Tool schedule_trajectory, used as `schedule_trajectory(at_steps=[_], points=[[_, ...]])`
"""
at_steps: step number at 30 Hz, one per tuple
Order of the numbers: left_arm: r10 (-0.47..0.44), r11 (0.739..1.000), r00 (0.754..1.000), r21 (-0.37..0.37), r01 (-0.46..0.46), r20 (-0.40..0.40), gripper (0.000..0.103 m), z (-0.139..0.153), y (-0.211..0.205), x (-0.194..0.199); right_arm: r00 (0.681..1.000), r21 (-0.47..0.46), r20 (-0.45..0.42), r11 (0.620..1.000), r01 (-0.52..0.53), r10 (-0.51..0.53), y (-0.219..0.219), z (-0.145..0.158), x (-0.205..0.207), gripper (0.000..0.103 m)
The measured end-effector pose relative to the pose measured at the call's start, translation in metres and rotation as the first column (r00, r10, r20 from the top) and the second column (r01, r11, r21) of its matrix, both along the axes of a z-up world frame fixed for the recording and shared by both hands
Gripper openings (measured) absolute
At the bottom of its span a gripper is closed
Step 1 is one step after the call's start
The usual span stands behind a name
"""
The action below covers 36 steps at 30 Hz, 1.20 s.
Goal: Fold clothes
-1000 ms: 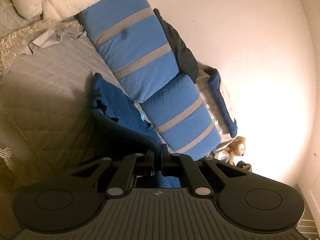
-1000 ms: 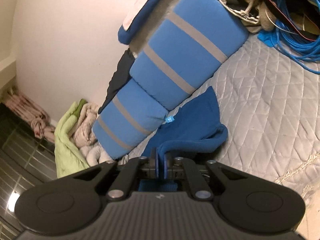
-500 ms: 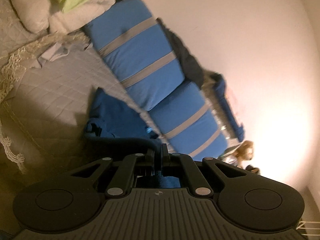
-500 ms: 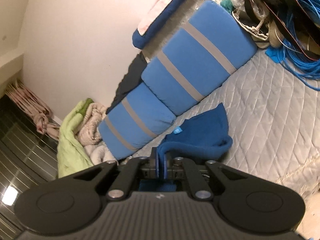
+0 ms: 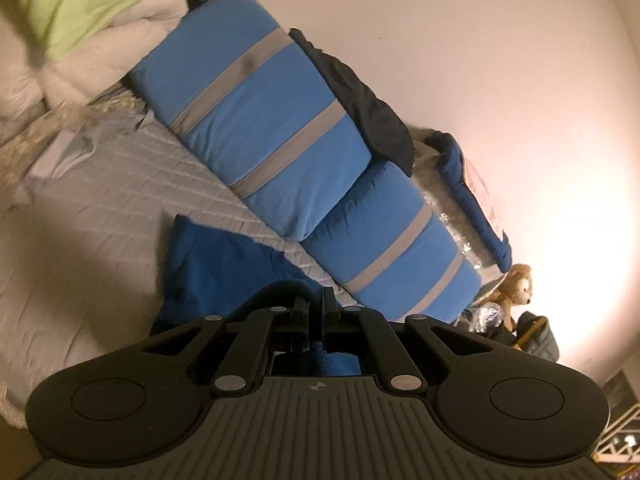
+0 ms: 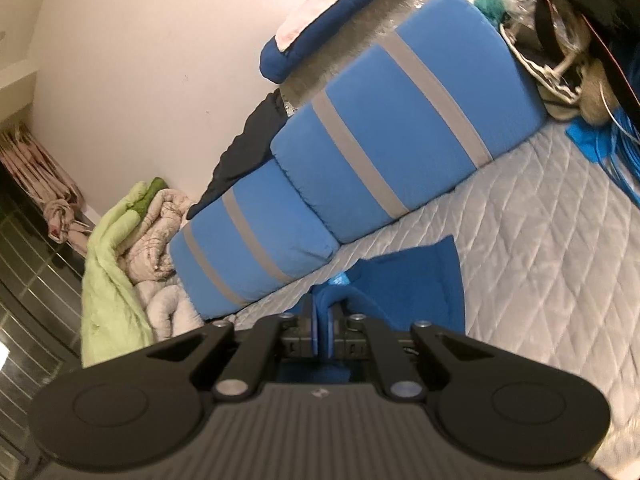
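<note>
A dark blue garment [image 5: 224, 268] lies on the grey quilted bed [image 5: 100, 208], partly lifted. My left gripper [image 5: 318, 304] is shut on one edge of it, and blue cloth shows under the fingers. In the right wrist view the same blue garment [image 6: 416, 280] hangs from my right gripper [image 6: 322, 320], which is shut on a fold of its edge. A small light blue tag [image 6: 340, 280] shows near that fold. The rest of the garment trails onto the quilt [image 6: 540, 260] ahead of both grippers.
Two blue cushions with grey stripes [image 5: 264, 128] [image 6: 400, 148] lean along the wall behind the garment. A dark cloth [image 5: 360, 96] lies on top of them. Green and beige bedding [image 6: 120, 260] is piled at one end, a teddy bear [image 5: 514, 284] and blue cords [image 6: 624, 140] at the other.
Both grippers have risen and drawn back from the cushions, still shut on the blue garment. The garment has been pulled flatter, and both views have rolled.
</note>
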<state>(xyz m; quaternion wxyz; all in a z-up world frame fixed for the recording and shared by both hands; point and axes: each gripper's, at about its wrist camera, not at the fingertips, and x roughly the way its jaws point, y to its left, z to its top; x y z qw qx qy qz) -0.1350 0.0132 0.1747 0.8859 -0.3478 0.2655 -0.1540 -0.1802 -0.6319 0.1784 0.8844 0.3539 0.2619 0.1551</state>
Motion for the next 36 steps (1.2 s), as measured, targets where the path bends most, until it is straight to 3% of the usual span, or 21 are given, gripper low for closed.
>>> schedule_trajectory(at_steps=[25, 36], points=[[0.045, 0.999, 0.991, 0.018, -0.043, -0.127, 0.005, -0.032, -0.003, 0.144, 0.996, -0.068, -0.074, 0.997, 0.042, -0.047, 0.008, -0.044, 0.138, 0.005], [0.070, 0.997, 0.967, 0.008, -0.070, -0.244, 0.005, -0.092, -0.003, 0.211, 0.990, -0.157, -0.130, 0.987, 0.026, -0.047, 0.024, -0.090, 0.211, 0.005]])
